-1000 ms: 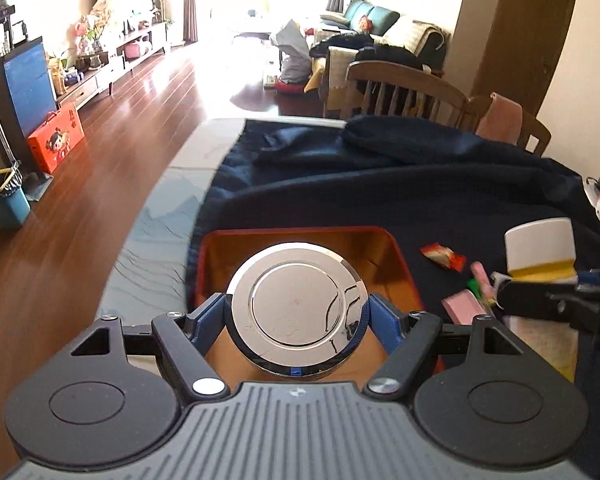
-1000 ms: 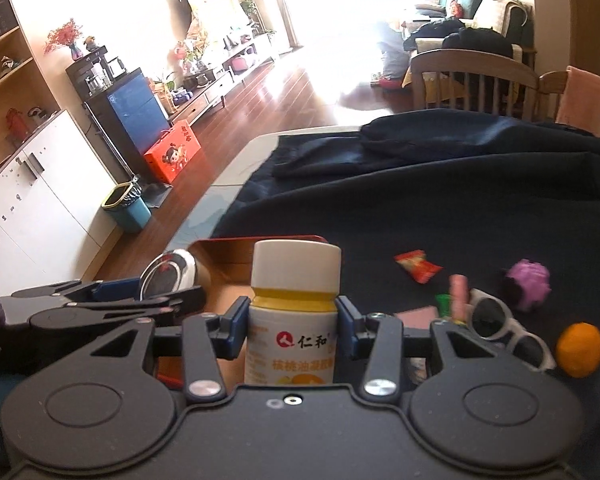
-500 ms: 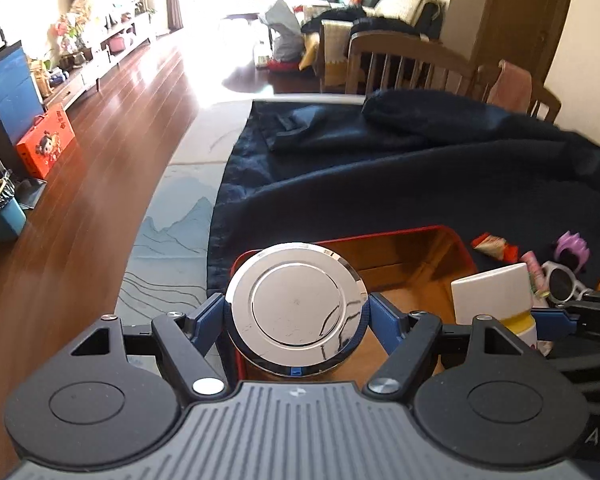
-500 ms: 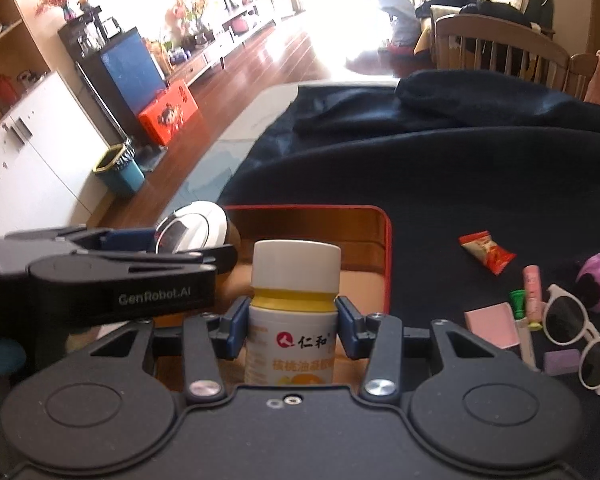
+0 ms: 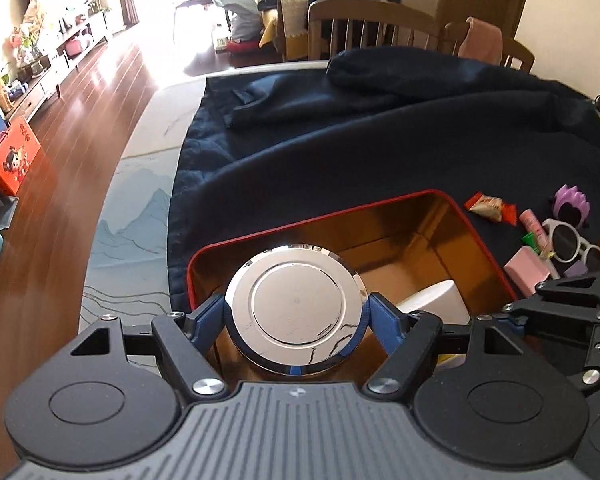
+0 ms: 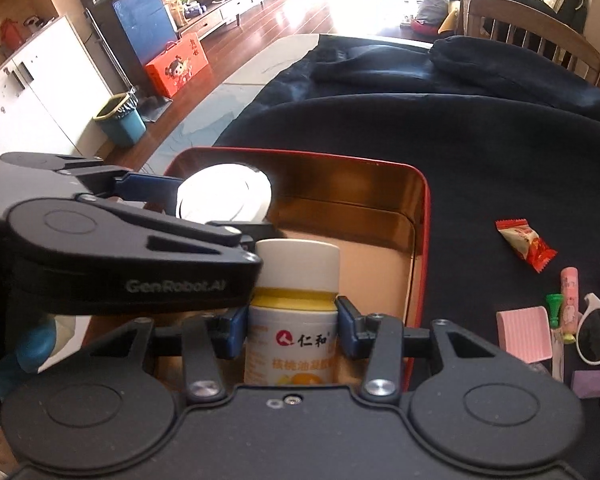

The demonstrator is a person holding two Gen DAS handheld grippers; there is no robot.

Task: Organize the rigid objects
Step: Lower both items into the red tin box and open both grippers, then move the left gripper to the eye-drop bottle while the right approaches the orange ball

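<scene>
Left wrist view: the left gripper (image 5: 296, 312) is pinching a round, mirror-polished metal tin with a blue band (image 5: 296, 308) between its blue pads, directly ahead of the tool. Just beyond and below the tin, the red-rimmed rectangular metal box with a gold interior (image 5: 476, 232) is lying open on the dark navy cloth (image 5: 380, 148). Right wrist view: the right gripper (image 6: 292, 326) is clamping a white-capped, yellow-labelled plastic bottle (image 6: 294, 312) upright, with the box floor immediately ahead. Over the last second both tools have been descending toward the box; the tin and the bottle now sit over its interior instead of short of it. Judgement: both items are nearing placement, with release as the remaining step. Further right of the box, a red candy wrapper (image 6: 526, 242), a pink eraser block (image 6: 524, 332) and white-framed sunglasses (image 5: 572, 244) are still awaiting sorting.
</scene>
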